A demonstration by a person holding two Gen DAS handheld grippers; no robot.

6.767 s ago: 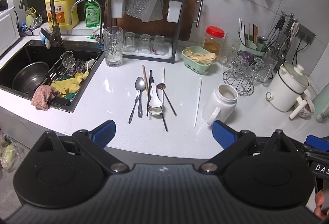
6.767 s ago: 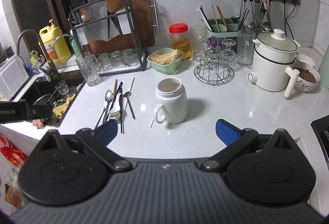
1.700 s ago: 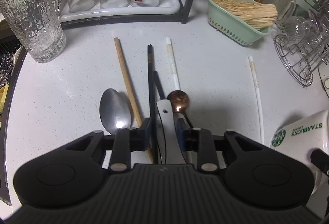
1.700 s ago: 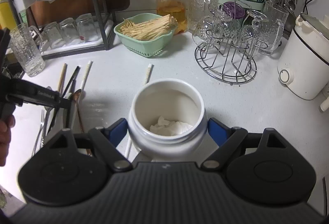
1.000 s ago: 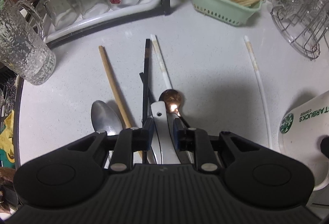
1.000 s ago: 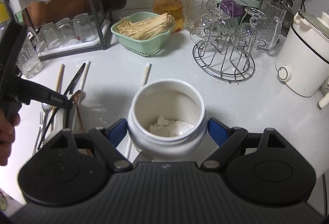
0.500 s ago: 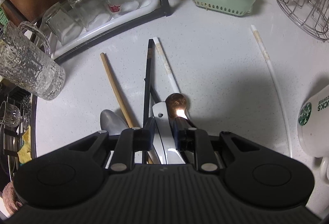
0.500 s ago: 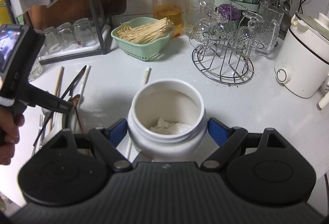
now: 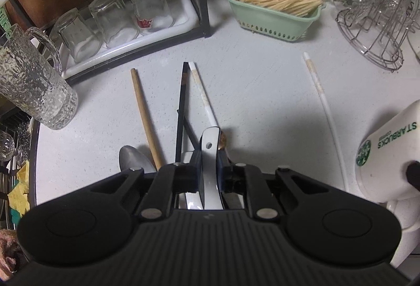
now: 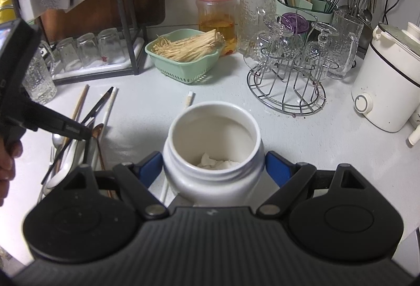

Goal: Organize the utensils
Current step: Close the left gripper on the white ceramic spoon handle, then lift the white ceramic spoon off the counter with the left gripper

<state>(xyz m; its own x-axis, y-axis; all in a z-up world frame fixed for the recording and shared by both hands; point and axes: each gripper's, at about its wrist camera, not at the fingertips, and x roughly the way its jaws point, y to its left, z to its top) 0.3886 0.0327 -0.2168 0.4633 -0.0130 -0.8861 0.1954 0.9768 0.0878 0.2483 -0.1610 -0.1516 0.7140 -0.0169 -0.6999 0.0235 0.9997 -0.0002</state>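
1. Left wrist view: the left tool [image 9: 209, 170] has its jaws narrow around the flat white handle of the ceramic spoon [image 9: 210, 154]. They have just been closing, with the handle between them, and the blue pads now press its sides. A second ago the handle lay low among the other pieces; now its holed end stands clear above the copper spoon [image 9: 223, 140], so I judge the lift has begun.
2. Left behind on the white speckled tabletop [image 9: 262, 102], near the middle and towards its sink-side edge: a round wooden chopstick [image 9: 145, 112], thin black chopsticks [image 9: 181, 102], a white chopstick [image 9: 202, 91] and a glossy steel spoon [image 9: 134, 158]. A second white chopstick [image 9: 324, 107] lies apart, beside the mug.
3. Right wrist view: the right tool [image 10: 214, 168] holds the white mug [image 10: 214, 154] by its body, jaws wide around it, and the grip is unchanged over the last second. The mug is matte, rounded, with a ribbed neck; something white and crumpled lies at the bottom.
4. The mug stands upright and open near the front edge, a ready place for the spoon. The left tool shows here too, reaching down into the utensil cluster.
5. Towards the back edge are a perforated green basket [image 10: 183, 68] and a wire glass rack [image 10: 286, 91].
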